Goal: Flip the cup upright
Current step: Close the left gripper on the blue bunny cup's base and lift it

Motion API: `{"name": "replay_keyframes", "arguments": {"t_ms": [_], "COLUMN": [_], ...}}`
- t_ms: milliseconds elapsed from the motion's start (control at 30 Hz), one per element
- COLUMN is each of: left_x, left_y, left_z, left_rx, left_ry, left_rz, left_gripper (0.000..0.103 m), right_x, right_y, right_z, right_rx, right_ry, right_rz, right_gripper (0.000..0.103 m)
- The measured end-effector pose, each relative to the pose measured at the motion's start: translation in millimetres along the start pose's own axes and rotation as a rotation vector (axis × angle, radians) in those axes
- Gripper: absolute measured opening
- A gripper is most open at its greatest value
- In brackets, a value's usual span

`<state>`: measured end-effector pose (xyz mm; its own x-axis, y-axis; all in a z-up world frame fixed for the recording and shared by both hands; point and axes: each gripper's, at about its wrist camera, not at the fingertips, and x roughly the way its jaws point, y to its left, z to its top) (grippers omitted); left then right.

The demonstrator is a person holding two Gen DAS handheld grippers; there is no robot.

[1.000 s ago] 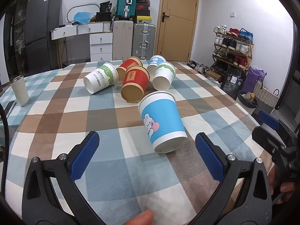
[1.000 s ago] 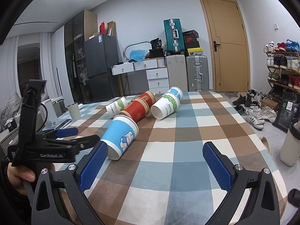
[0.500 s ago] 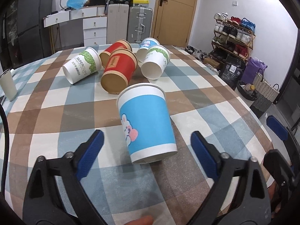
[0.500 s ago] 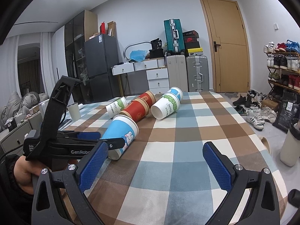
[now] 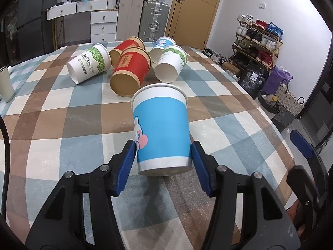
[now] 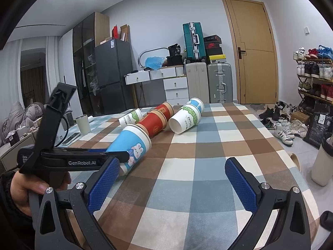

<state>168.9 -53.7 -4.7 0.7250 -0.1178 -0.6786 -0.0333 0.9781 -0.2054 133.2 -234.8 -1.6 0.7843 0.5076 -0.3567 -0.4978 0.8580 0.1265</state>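
Observation:
A blue paper cup with a rabbit print (image 5: 161, 131) lies on its side on the checked tablecloth, base toward me. My left gripper (image 5: 163, 159) is shut on its lower body, a blue pad on each side. The right wrist view shows the same cup (image 6: 133, 145) tilted, with the left gripper's arm (image 6: 79, 160) across it. My right gripper (image 6: 172, 185) is open and empty, over the table to the right of the cup.
Several more cups lie on their sides beyond: a white and green one (image 5: 89, 65), two red ones (image 5: 130, 73), another white and green one (image 5: 170, 64) and a blue one (image 5: 162, 45). A pale tumbler (image 5: 5, 83) stands at the left table edge (image 5: 276, 123).
My left gripper moved forward to the blue cup and shut on its lower body. The right gripper has not moved.

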Motion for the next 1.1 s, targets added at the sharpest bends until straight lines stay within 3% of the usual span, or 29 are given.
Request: {"name": "replay_keyframes", "arguments": {"t_ms": [467,767,1100], "left_x": [-88,-114,-100], "left_y": [27,28,15], "left_z": [-27,-56,-79], "left_rx": [-0.06,-0.078,-0.063], "left_ry": [-0.183,-0.188,-0.127], "left_rz": [0.033,0.007,-0.012], "left_gripper": [0.053,0.053,0.053], "right_x": [1,4,6], "right_y": [15,25,26], "right_z": [-4,-8,-10], "right_rx": [-0.027,-0.046,-0.045], "right_ry": [0.006,0.02,0.028], "right_rz": [0.028,0.038,0.037], "right_gripper": [0.103,0.103,0.103]}}
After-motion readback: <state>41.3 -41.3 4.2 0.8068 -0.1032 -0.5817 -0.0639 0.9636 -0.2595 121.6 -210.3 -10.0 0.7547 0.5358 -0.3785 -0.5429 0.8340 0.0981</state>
